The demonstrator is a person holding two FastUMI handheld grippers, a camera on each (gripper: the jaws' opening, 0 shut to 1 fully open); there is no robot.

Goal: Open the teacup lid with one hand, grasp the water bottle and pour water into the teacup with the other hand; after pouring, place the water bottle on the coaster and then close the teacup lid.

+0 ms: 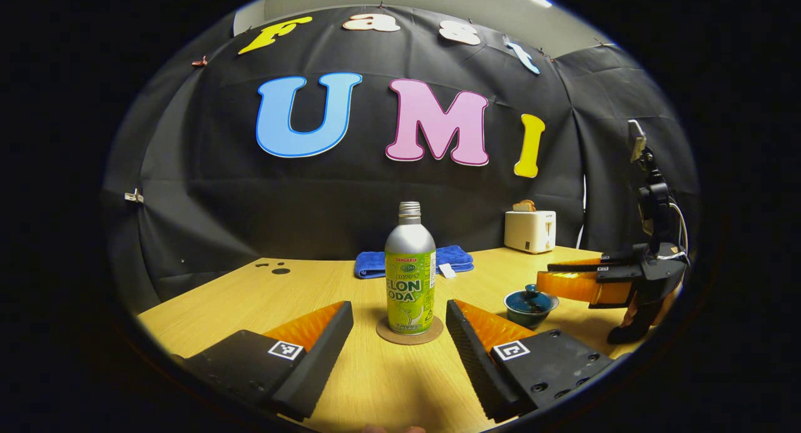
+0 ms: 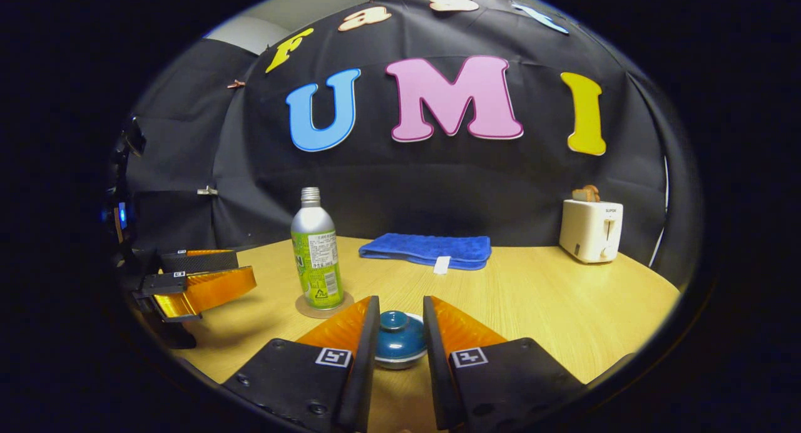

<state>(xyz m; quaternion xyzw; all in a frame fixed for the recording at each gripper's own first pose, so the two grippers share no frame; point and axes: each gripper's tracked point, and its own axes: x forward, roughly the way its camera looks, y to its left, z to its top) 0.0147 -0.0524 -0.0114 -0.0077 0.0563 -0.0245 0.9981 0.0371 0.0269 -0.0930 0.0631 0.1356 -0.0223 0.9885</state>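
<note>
The tall silver metal water bottle [image 1: 410, 270] with a green label and no cap stands upright on a round brown coaster [image 1: 410, 335] on the pale wooden table [image 1: 250, 308]; in the left gripper view the left gripper [image 1: 399, 323] sits low before it, its fingers spread wide apart to either side of the bottle and touching nothing. To the right of the bottle in that view sits the small dark blue ceramic teacup [image 1: 530, 306] with its domed lid [image 1: 530, 293] on; the right gripper [image 1: 563, 276] reaches in from the right, level above the cup. In the right gripper view the right gripper's fingers flank the lid's round knob [image 2: 394, 321], close to it on both sides; whether they press on it I cannot tell. The left gripper [image 2: 206, 276] shows at the left of that view, apart from the bottle. At the back lie a folded blue towel [image 2: 425, 248] and a white toaster [image 2: 590, 229] holding a slice of toast.
</note>
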